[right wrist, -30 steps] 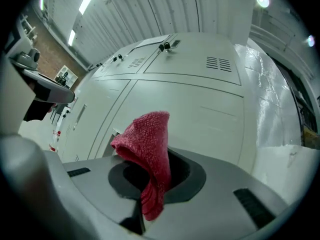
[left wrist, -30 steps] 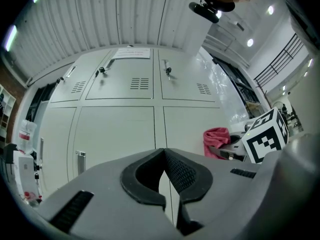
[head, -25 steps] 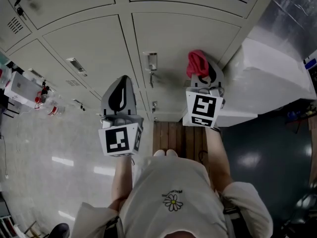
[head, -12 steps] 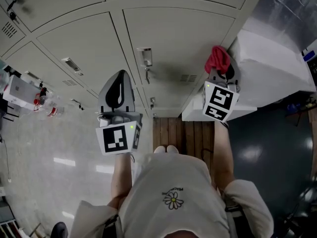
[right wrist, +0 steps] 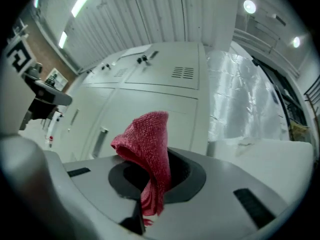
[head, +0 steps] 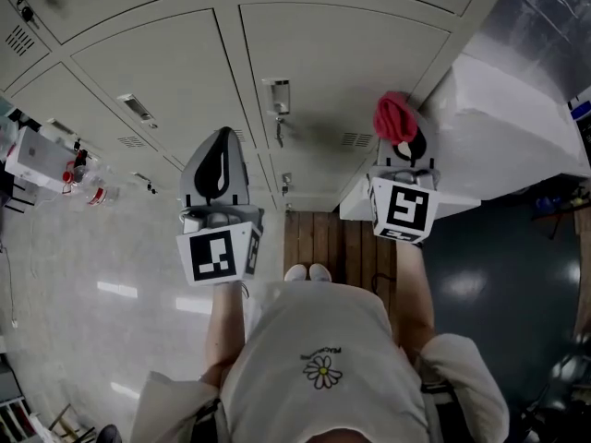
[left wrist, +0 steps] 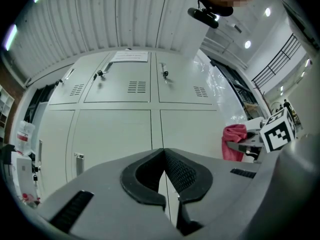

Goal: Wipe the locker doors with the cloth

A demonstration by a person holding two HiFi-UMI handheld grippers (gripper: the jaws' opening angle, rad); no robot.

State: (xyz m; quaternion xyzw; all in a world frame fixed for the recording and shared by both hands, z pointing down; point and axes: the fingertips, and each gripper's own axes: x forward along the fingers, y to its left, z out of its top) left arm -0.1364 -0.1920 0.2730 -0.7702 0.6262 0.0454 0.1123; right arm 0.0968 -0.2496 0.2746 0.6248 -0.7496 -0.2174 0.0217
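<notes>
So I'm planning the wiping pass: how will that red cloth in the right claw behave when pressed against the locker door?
Probably floppy: the cloth droops and folds over where the right claw pinches it. Its knobbly weave suggests it will grip rather than slide on the smooth locker door. Likely light, since a small pinch holds it up.

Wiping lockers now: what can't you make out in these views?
- Whether the red cloth touches the locker door: head view, the cloth covers that spot.
- Print on the paper notice: left gripper view, too small.
- Smudges on the locker door: every view, too dim and small.
</notes>
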